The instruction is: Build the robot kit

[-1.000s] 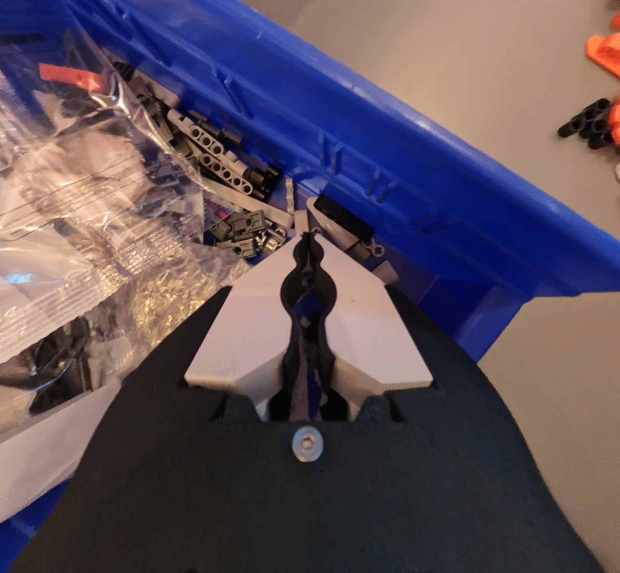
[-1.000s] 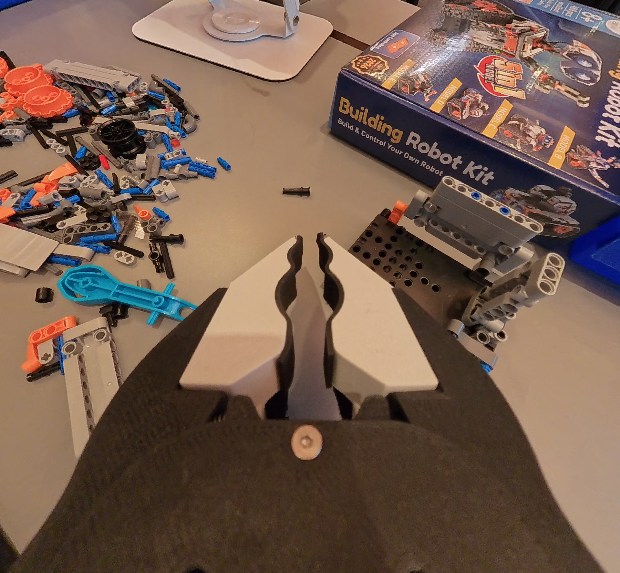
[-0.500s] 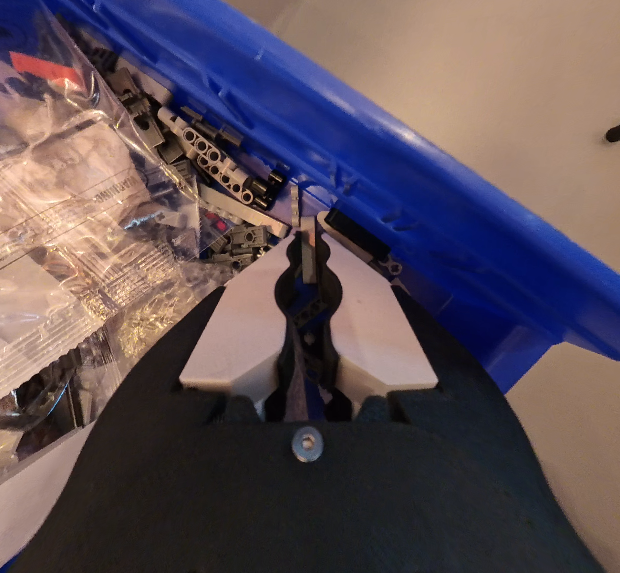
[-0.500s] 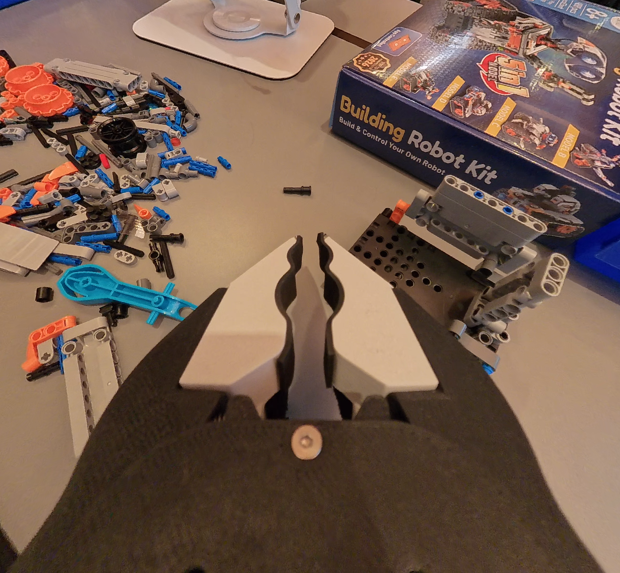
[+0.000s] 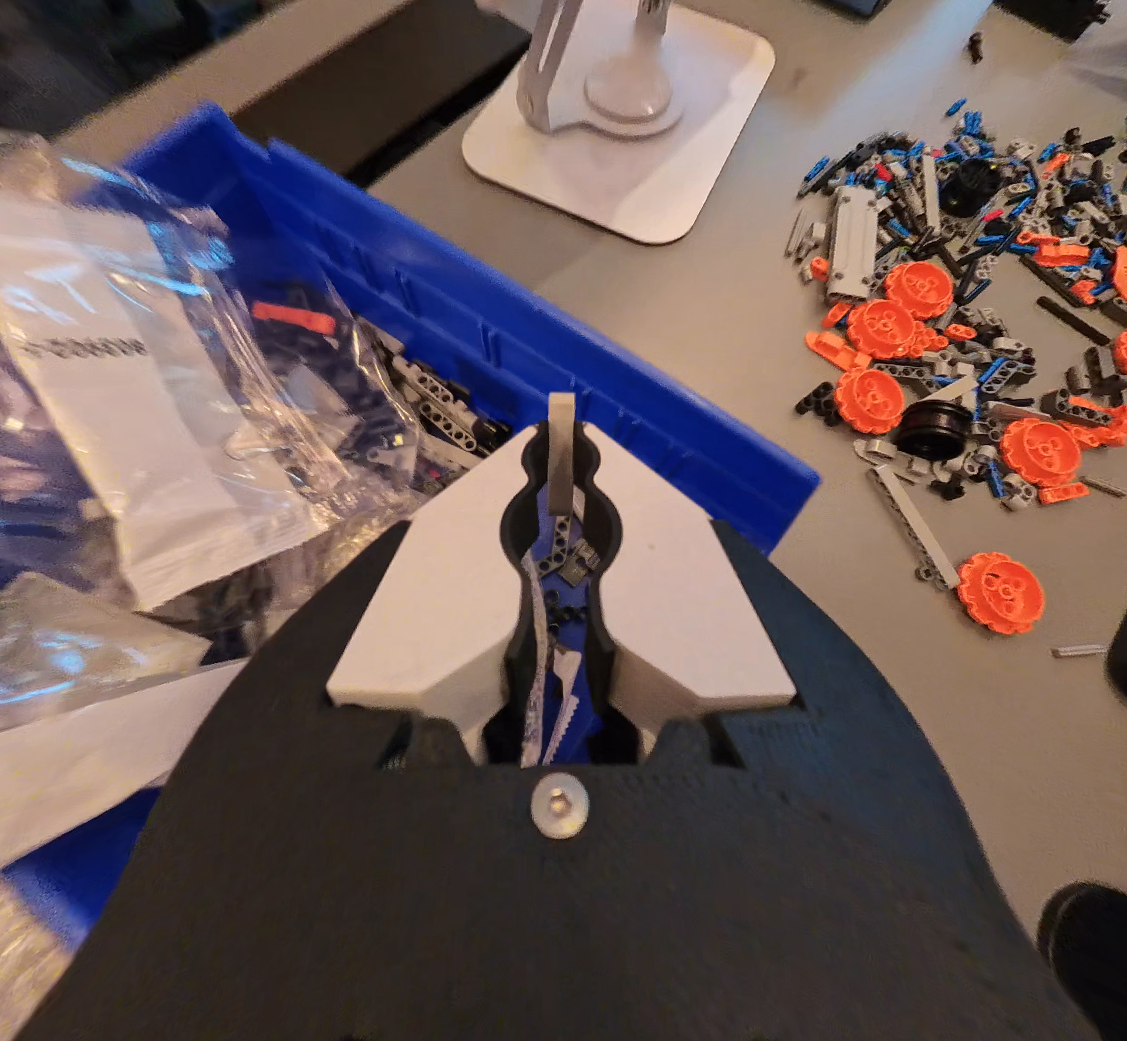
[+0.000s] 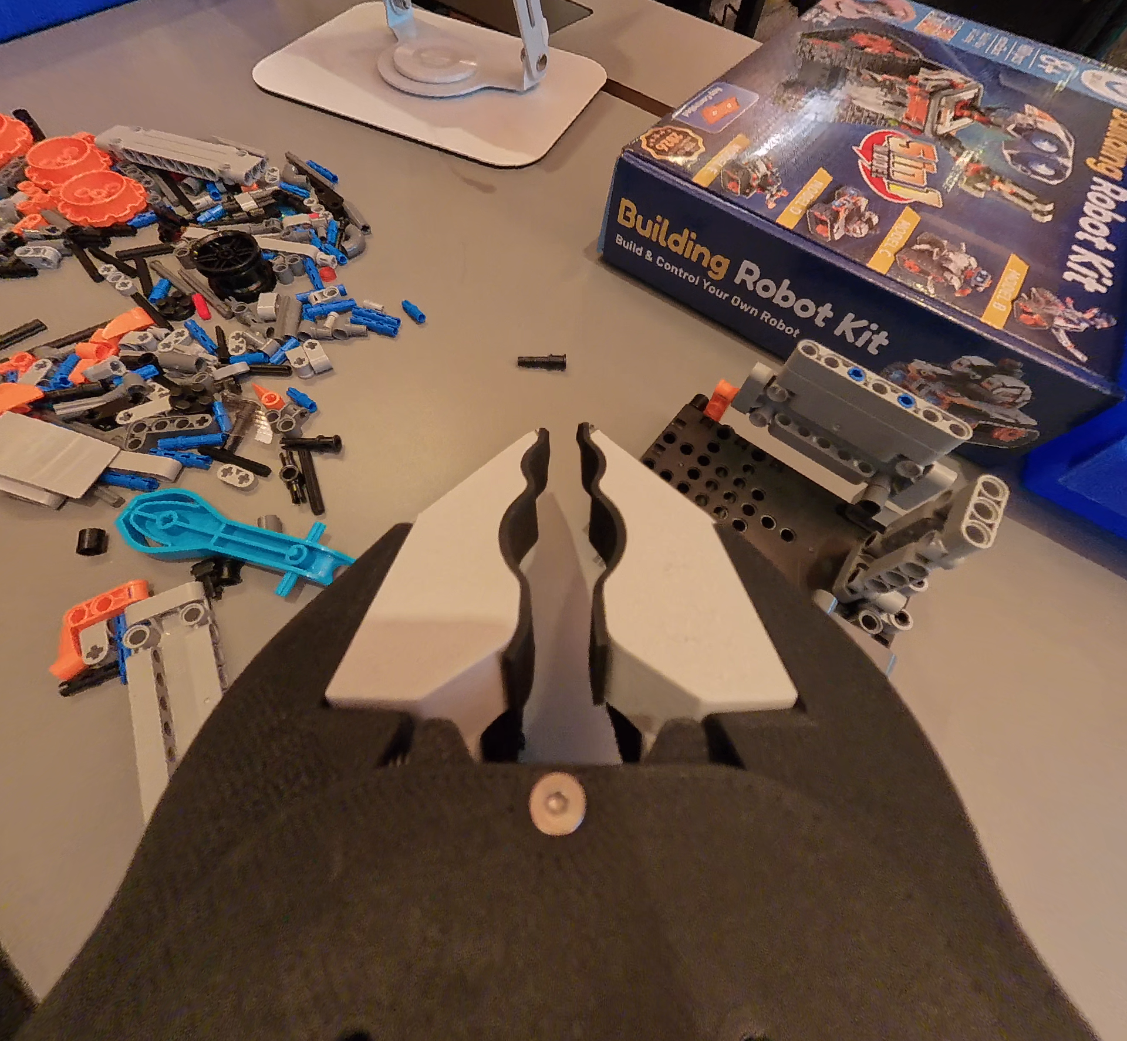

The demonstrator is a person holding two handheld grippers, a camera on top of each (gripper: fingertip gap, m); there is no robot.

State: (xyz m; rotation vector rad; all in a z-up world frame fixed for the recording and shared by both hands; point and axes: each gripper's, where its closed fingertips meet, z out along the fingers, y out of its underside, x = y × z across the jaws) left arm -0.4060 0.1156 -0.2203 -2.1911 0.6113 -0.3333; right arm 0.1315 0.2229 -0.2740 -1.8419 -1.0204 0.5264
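Left gripper (image 5: 561,438) pinches thin grey beam (image 5: 561,451) edgewise above blue bin (image 5: 549,341); looks light, stiff, slippery. Right gripper (image 6: 562,432) narrowly parted, empty, over table (image 6: 488,256).

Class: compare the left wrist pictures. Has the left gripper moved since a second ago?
Yes. The left gripper, shut on a grey piece, has risen up and out of the blue bin; the bin's wall now sits lower, with the table beyond in view.
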